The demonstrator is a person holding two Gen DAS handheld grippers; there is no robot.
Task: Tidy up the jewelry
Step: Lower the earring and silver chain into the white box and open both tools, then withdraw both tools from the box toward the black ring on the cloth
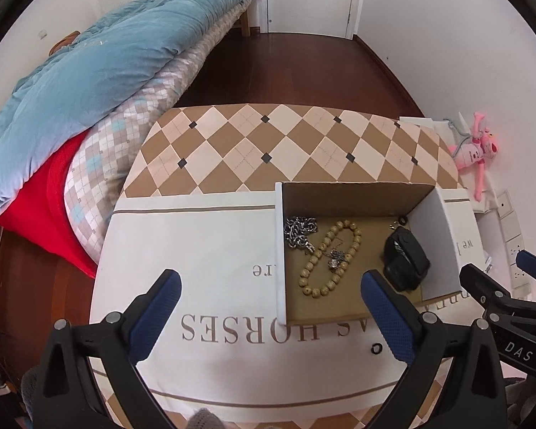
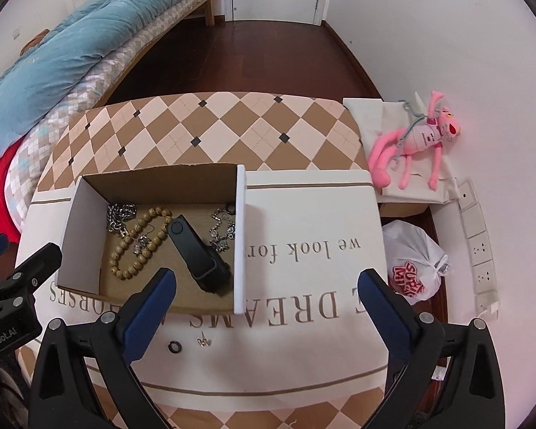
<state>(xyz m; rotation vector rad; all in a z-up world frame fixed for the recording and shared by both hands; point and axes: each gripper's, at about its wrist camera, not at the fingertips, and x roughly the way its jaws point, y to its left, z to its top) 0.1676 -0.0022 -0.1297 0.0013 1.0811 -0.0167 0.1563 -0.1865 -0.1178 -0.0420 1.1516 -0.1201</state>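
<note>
An open cardboard box (image 1: 279, 250) (image 2: 240, 236) stands on the table. Inside lie a wooden bead bracelet (image 1: 330, 257) (image 2: 139, 241), a silver chain (image 1: 300, 232) (image 2: 119, 216), a black watch (image 1: 405, 259) (image 2: 198, 255), a second silver chain (image 2: 221, 230) and a small black ring (image 1: 403, 220) (image 2: 230, 208). On the cloth in front of the box lie a black ring (image 1: 376, 349) (image 2: 174, 346) and a small gold earring (image 2: 203, 340). My left gripper (image 1: 271, 314) is open and empty, near the box's left front. My right gripper (image 2: 268, 309) is open and empty, above the cloth right of the box.
The table has a cloth (image 1: 211, 250) (image 2: 303, 214) with a diamond pattern and printed words. A bed with a blue quilt (image 1: 100, 68) (image 2: 53, 46) lies at the left. A pink plush toy (image 1: 477, 150) (image 2: 414, 143) and a plastic bag (image 2: 414, 268) lie at the right by the wall.
</note>
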